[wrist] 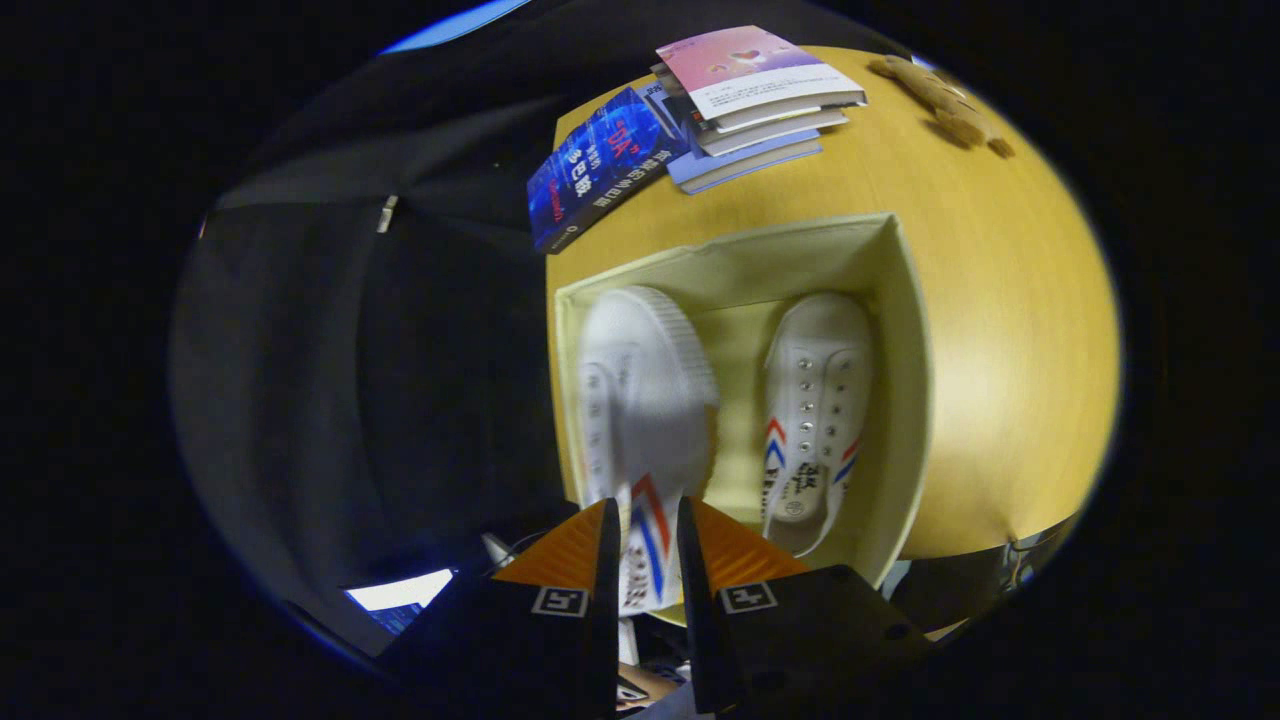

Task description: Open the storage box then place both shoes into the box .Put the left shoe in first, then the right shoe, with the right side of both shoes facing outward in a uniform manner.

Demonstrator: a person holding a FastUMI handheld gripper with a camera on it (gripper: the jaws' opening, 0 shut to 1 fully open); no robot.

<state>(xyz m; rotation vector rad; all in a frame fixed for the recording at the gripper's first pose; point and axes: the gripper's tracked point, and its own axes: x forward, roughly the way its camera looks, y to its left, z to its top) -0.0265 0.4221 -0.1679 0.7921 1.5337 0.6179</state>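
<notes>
Gripping the heel end of one white shoe [640,420], the gripper [645,540] has both fingers pressed on it, jaws clamped w/ the shoe's striped side panel between them. Shoe's long axis runs straight away from the fingers, toe pointing ahead toward the far wall of the storage box [905,330]. It looks blurred and sits at the box's near-left side, along the left wall; can't tell if it touches the box floor.

2nd white shoe [815,420] lies inside the box along its right wall, laces up, long axis roughly parallel to the 1st, toe also toward the far wall, heel toward the near edge. The 2 shoes are apart, w/ bare box floor between them.

Count: 2 shoes, 1 open box, no lid on it.

Box stands on a yellow-wood table [1000,300], at its near-left corner. Beyond the box, at the table's far-left corner: a blue book [600,165] lying flat, and just beside it a stack of approx. 3–4 books [755,100]. Far-right edge: 1 small brown plush toy [945,100], well apart from the box.
</notes>
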